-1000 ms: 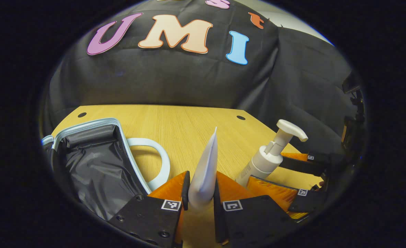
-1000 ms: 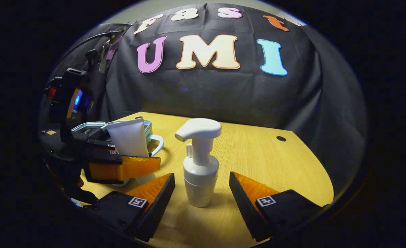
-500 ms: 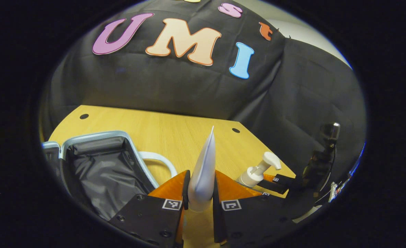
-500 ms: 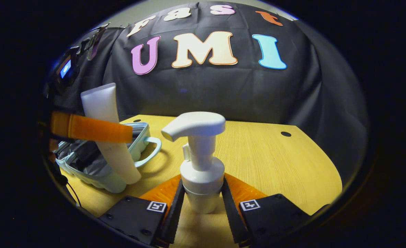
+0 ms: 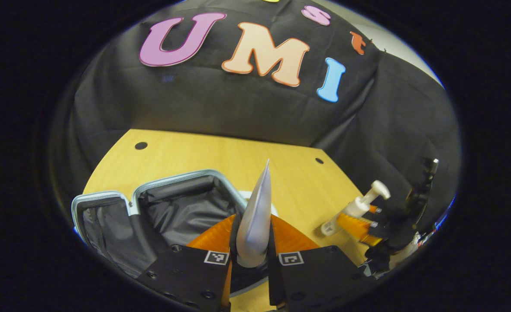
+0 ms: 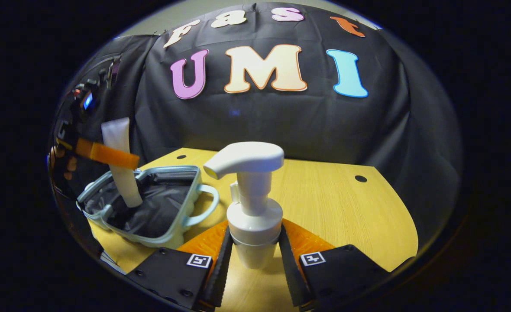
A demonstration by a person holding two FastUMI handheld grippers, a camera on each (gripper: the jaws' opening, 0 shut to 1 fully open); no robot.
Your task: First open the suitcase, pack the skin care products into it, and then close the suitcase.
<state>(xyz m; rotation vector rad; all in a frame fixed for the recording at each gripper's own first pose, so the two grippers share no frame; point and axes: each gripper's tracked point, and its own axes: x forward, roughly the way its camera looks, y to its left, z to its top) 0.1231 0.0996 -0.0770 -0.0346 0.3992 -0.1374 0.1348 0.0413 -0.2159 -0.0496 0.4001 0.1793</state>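
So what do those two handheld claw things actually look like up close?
Each is a two-finger clamp. The left gripper and the right gripper both have matte black angular bodies with visible screws, and each finger base carries a small square black-and-white marker. The fingers are wedge-shaped with ribbed faces. Seen from the right gripper view, the left one carries a small glowing blue screen.

No readable words, brand names or numbers appear on any object. The white pump bottle (image 6: 251, 216) and the white tube (image 5: 254, 221) show plain surfaces with no legible print. Small black-and-white square code markers (image 6: 198, 260) sit on the tongs, carrying patterns but no letters or digits
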